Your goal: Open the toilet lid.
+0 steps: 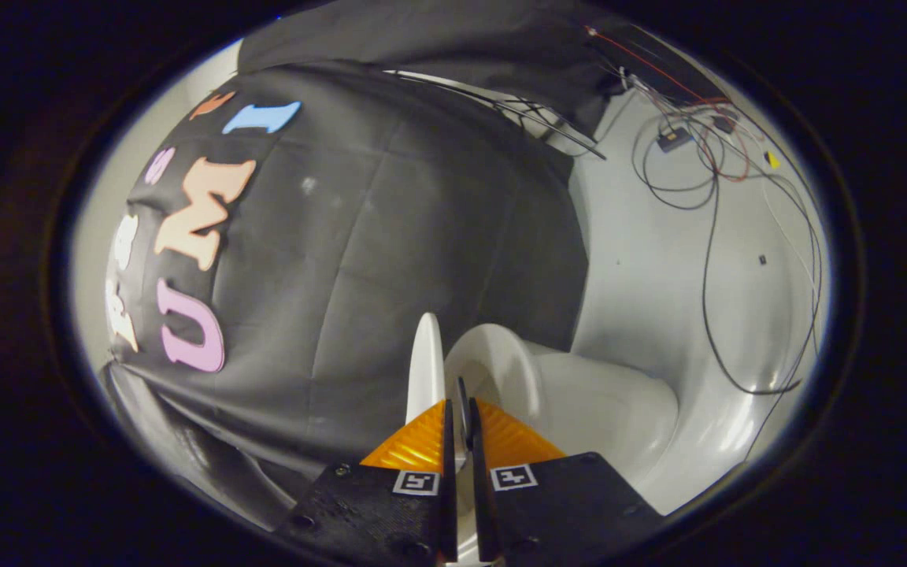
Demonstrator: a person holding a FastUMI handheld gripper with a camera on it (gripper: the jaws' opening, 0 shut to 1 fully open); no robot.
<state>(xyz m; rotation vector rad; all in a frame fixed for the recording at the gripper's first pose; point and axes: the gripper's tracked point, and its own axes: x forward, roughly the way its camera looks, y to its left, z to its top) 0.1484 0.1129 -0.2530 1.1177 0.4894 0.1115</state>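
A white toilet stands just beyond my fingers, its rounded body to the right of them. Its thin white lid stands raised, seen edge-on, rising straight up from between my fingertips. My gripper is shut on the lid's edge, with one finger pressed on each side of it. The seat rim curves away right behind the lid. The bowl's inside is hidden.
The black cloth wall hangs close behind the lid on the left. A white wall to the right carries loose black and red cables and a small box.
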